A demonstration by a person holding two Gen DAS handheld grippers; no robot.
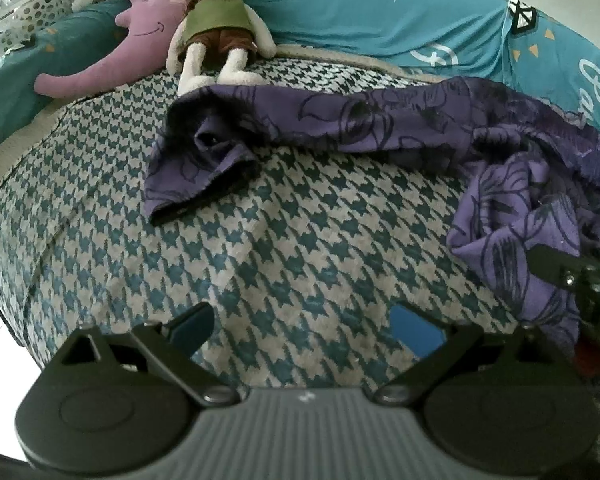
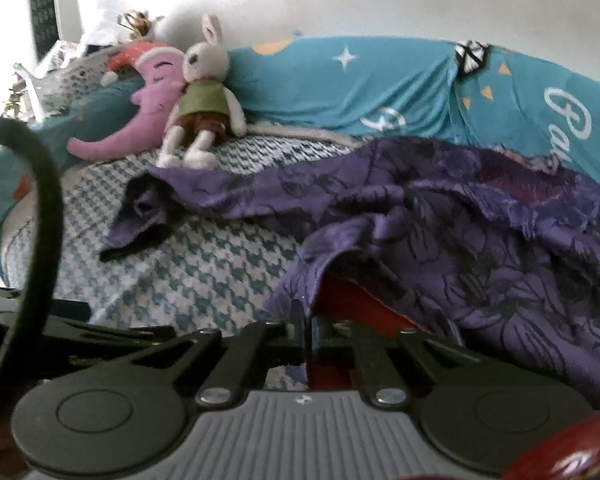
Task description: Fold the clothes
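Note:
A purple garment with dark floral print (image 1: 380,120) lies crumpled across the houndstooth bed cover (image 1: 280,240); one sleeve (image 1: 196,172) stretches to the left. My left gripper (image 1: 306,330) hovers open over the bare cover, holding nothing, with the garment beyond it and to its right. My right gripper (image 2: 310,334) is shut on a near edge of the purple garment (image 2: 480,248), and the cloth drapes up and to the right from the jaws. Something red (image 2: 348,304) shows under that fold. In the left wrist view the right gripper (image 1: 540,268) enters from the right edge against the bunched cloth.
A plush rabbit (image 1: 216,28) and a purple moon cushion (image 1: 140,36) lie at the head of the bed. A teal quilt (image 1: 380,16) runs along the far side by the wall. A white perforated basket (image 1: 32,4) sits at far left. A black cable (image 2: 40,184) arcs at left.

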